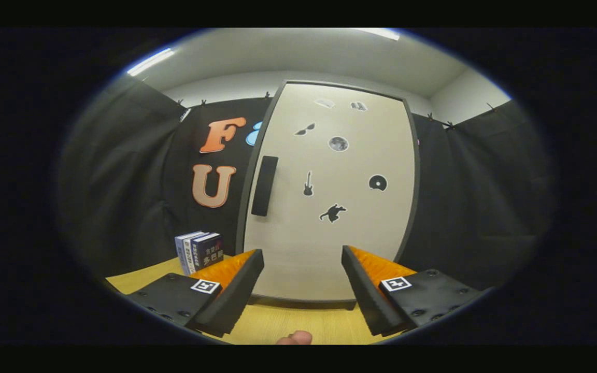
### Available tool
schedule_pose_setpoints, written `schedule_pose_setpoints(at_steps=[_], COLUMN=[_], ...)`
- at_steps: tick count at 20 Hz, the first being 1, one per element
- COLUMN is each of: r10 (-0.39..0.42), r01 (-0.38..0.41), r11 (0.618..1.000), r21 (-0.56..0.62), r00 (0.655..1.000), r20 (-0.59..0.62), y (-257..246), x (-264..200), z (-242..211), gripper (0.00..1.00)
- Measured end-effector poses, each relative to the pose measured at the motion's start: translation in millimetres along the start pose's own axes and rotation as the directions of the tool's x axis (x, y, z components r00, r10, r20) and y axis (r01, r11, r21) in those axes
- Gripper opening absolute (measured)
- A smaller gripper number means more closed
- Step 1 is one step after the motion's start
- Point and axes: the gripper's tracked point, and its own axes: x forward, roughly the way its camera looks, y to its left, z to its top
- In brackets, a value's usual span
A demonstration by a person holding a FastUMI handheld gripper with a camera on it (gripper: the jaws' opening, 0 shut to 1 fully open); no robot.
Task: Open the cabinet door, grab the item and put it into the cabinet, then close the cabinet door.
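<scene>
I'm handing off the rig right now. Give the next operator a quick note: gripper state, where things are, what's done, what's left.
Gripper: open, holding nothing, fingers apart above the yellow wooden tabletop, facing the cabinet.
Tall white cabinet door with small black stickers: closed, straight ahead beyond the fingers. Its black vertical handle is on the door's left side.
Stack of upright books: standing on the table left of the cabinet, beyond the left finger; likely the item.
Done: nothing yet.
Left: open door, grab books, place inside, close door.

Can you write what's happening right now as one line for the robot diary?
stage: start | cabinet door: closed | handle: untouched | books: left of cabinet, on table | gripper: open, facing door
</scene>
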Motion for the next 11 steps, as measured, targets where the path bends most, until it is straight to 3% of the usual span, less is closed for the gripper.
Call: schedule_pose_setpoints(at_steps=[11], r10=[0.015], r01=[-0.015], r11=[1.000], r21=[0.005], r00=[1.000], r20=[0.023], y=[-41], x=[-69], z=[3], gripper=[0.98])
